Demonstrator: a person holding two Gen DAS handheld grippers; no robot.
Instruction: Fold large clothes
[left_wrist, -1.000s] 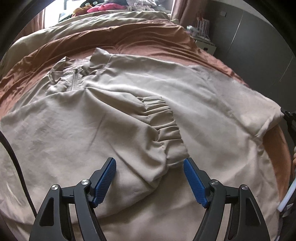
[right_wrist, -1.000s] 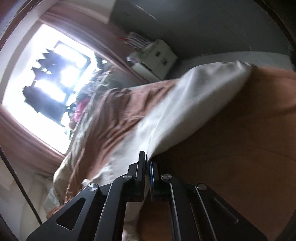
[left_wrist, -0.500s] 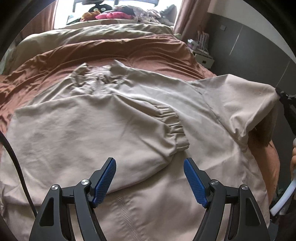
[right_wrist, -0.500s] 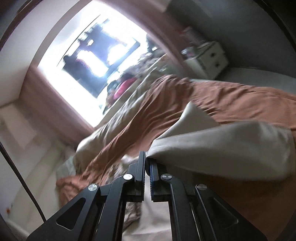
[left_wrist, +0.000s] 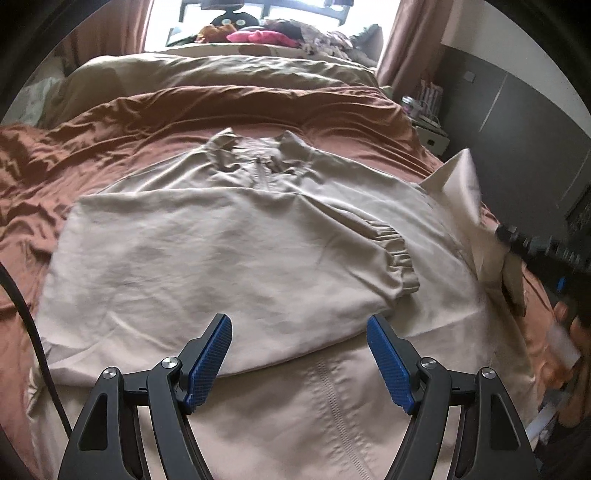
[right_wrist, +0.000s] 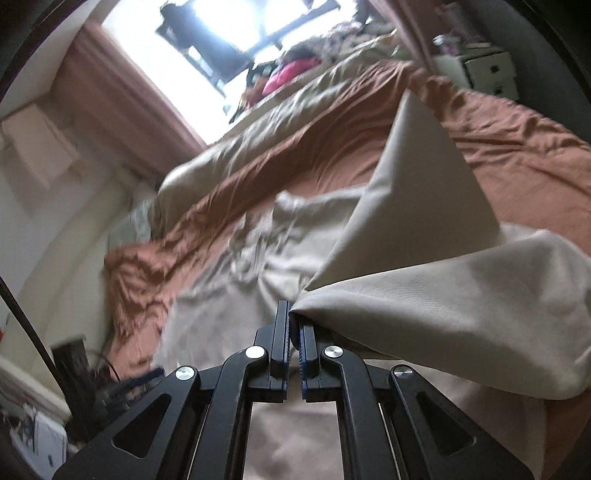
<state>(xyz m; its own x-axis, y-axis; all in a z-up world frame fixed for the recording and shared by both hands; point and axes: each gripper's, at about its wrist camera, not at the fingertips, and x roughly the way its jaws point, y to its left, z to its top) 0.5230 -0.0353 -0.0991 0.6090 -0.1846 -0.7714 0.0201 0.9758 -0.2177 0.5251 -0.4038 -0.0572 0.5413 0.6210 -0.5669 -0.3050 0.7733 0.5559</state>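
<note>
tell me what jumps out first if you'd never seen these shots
A big beige jacket lies spread over the rust-brown bedcover, one sleeve already folded across its front. At the jacket's right edge the right tongs are shut on the other sleeve and hold it up off the bed. The left tongs hang open and empty above the jacket.

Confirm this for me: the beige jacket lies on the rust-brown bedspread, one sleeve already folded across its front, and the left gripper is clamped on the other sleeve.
Wrong gripper. The right gripper is clamped on the other sleeve, as the right wrist view shows; the left gripper hangs open, holding nothing. The jacket does lie on the bedspread with one sleeve folded across.
</note>
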